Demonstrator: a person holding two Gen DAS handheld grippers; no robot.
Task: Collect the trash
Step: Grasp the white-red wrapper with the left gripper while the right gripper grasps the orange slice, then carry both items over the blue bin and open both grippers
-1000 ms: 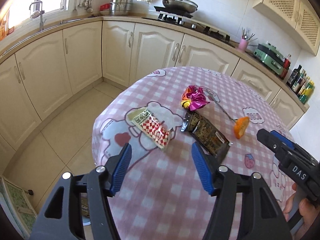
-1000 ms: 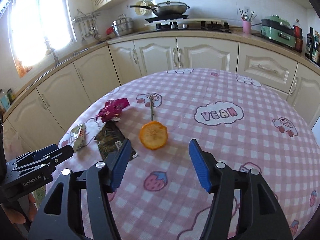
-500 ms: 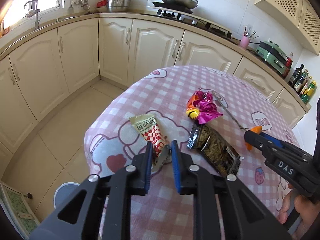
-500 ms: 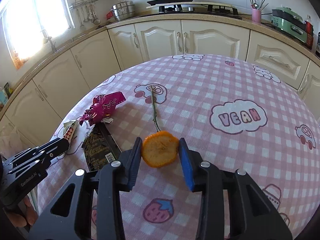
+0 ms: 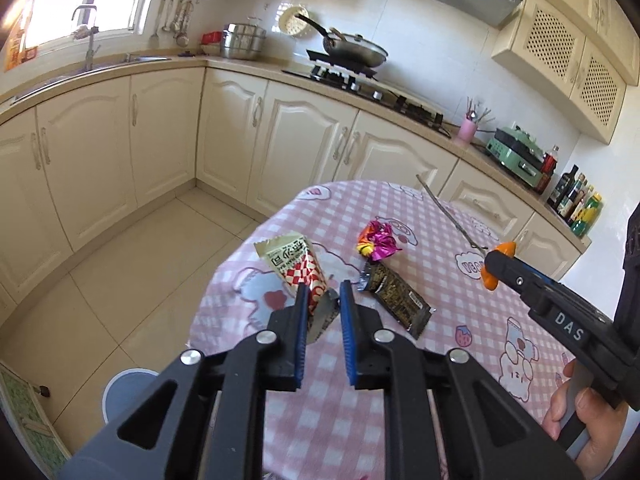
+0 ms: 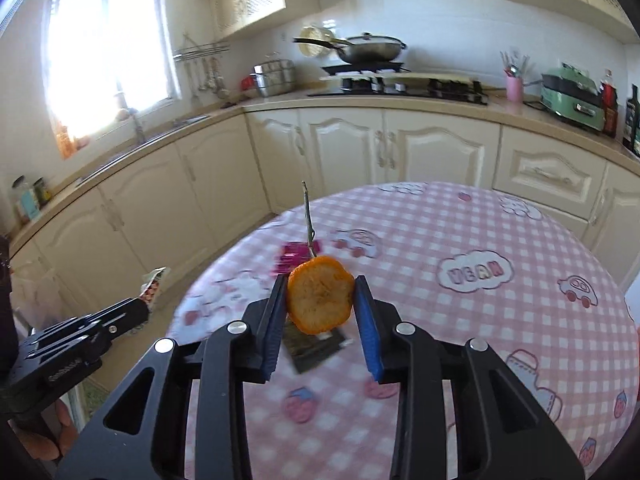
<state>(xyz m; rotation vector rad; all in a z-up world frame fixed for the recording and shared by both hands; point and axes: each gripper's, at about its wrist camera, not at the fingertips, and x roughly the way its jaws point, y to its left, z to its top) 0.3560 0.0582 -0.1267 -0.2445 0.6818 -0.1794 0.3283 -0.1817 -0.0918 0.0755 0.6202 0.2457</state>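
Observation:
My left gripper is shut on the torn end of a red-and-white checked snack wrapper, held up off the pink checked table. Between the pads of my right gripper sits a round orange peel with a thin stem, raised above the cloth. The right gripper with the peel shows at the right of the left wrist view. A crumpled pink foil wrapper and a dark flat wrapper lie on the table.
A round blue-grey bin stands on the tiled floor at the table's left edge. Cream cabinets and a counter with a stove run along the walls behind. A hand holds the right gripper.
Both grippers went from wide open to shut, the left on the checked wrapper and the right on the orange peel. Both then rose, lifting their pieces off the cloth.

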